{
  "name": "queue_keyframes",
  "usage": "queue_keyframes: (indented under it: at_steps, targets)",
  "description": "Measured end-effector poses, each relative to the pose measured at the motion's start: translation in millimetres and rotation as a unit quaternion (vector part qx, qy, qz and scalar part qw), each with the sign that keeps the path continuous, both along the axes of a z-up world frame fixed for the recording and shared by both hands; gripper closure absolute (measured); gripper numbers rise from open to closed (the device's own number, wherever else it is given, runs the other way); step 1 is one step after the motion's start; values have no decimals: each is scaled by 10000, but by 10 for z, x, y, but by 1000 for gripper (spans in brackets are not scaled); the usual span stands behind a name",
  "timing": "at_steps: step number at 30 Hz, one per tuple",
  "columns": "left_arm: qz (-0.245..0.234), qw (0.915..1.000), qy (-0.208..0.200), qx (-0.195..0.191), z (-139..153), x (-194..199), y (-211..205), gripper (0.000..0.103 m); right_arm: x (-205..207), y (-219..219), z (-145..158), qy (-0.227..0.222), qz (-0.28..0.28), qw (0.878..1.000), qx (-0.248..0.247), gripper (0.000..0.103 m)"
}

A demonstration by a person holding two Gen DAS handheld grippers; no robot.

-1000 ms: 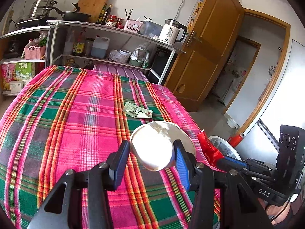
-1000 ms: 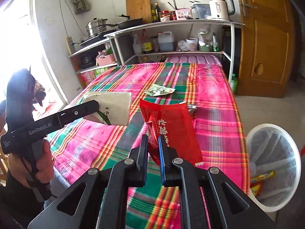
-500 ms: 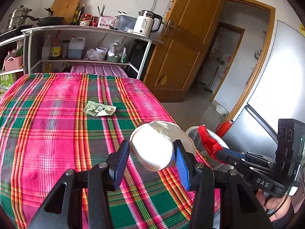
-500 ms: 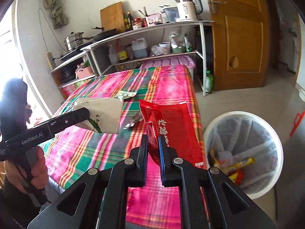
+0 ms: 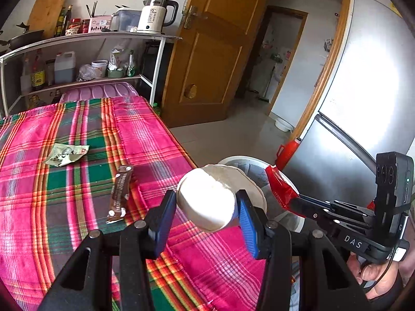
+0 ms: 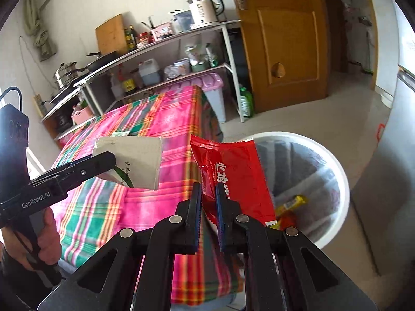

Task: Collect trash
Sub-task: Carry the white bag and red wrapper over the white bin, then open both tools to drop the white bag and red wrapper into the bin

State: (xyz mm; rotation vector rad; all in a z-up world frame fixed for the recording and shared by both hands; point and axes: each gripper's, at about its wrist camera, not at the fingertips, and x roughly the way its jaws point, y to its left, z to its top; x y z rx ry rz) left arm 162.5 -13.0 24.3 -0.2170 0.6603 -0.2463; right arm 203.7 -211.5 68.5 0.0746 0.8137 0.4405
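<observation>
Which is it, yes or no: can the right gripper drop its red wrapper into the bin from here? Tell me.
Probably yes. The right gripper is shut on the red wrapper, which hangs at the near rim of the white bin, with nothing between them. A slight move further over the opening would make it surer.

Both tongs' loads, paper cup (image 5: 207,203) and red wrapper (image 6: 233,178), now nearer the bin (image 6: 334,171).

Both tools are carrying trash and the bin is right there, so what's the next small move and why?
Probably carry the right tool a little further over the white bin, then open it. Its red wrapper hangs partly over the rim but still partly above the tablecloth's edge. The left tool with the paper cup sits nearer the table, so it would follow.
</observation>
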Motion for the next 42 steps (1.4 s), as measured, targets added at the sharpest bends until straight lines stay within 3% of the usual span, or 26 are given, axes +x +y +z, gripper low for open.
queue_keyframes:
  at_steps: [25,30,42]
  targets:
    - [-893,9928,737,305,-429,584,-927,52,334,-620,-557,849,-742,9936,0,90]
    - [-914,9917,866,242,-472,619,-948,52,312,-641,-547,823,-775,9936,23,82]
    - [-698,9957,597,95,-301,456,-711,52,180,-593,-281,480,-687,9964,135,81]
